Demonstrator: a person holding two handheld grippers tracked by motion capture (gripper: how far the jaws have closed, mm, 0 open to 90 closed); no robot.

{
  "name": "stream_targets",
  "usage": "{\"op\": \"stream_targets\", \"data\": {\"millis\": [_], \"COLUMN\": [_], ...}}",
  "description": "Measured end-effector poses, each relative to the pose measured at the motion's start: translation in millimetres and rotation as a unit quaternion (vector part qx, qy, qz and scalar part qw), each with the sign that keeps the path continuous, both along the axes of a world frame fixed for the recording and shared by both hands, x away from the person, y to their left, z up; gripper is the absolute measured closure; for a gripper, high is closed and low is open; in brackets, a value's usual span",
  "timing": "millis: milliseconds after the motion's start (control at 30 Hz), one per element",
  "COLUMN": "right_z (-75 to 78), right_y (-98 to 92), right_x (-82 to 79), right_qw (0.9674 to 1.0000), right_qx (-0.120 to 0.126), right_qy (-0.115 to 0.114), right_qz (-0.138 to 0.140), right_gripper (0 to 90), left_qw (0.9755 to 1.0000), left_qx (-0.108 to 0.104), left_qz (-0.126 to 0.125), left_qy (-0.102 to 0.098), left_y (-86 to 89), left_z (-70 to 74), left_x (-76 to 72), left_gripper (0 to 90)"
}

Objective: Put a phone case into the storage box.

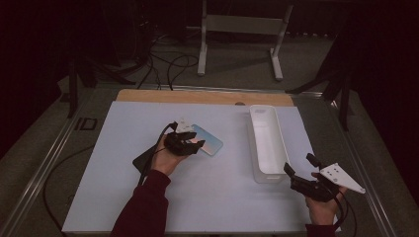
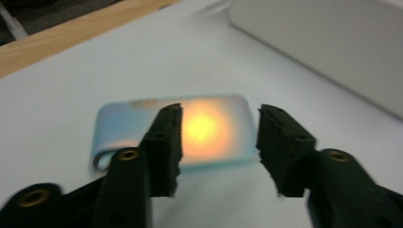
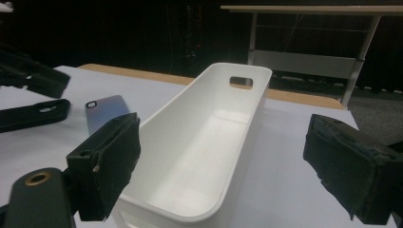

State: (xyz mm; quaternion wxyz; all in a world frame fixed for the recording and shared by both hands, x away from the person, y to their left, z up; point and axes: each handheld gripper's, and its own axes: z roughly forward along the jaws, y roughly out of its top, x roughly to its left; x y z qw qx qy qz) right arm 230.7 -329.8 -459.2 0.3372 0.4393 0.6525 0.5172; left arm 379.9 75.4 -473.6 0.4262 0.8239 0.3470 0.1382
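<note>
High view: left gripper (image 1: 193, 143) hangs over the near end of a blue phone case (image 1: 207, 140) lying flat mid-tabletop, jaws apart, nothing clamped; a black case (image 1: 144, 160) lies just behind the left hand, toward the left edge. Left gripper view: pads (image 2: 167, 142) stand either side of the phone case (image 2: 199, 130) without pressing it, glare spot on its face. Right gripper (image 1: 300, 170) sits near the front right corner, jaws wide apart, empty, pointed at the white bin (image 3: 204, 142) that runs front-to-back along the right side of the tabletop (image 1: 123, 197).
</note>
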Motion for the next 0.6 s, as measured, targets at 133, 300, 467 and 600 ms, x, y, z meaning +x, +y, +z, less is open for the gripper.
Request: {"op": "stream_targets", "data": {"millis": [133, 300, 467, 600], "right_z": [-0.2, -0.6, -0.9, -1.0], "right_y": [0.4, 0.5, 1.0, 0.6], "right_x": [0.3, 0.8, 1.1, 1.3], "right_qw": [1.0, 1.0, 1.0, 1.0], "right_qx": [0.0, 0.001, -0.001, 0.0], "right_qy": [0.0, 0.0, 0.002, 0.001], "right_qz": [0.001, 0.001, 0.002, 0.002], "right_gripper": [11.4, 11.4, 11.4, 11.5], "left_qw": [0.9998, 0.9994, 0.9989, 0.9989], "left_qx": [-0.018, -0.03, -0.04, -0.039], "left_qz": [0.008, 0.016, 0.025, 0.026], "left_qy": [0.003, -0.004, -0.003, -0.01], "left_y": [-8.4, -17.9, -26.7, -34.2], "left_z": [-1.4, -1.5, -3.1, -2.4], "left_x": [9.5, 20.3, 30.4, 35.6], "left_gripper": [41.3, 30.5, 27.0, 22.8]}}
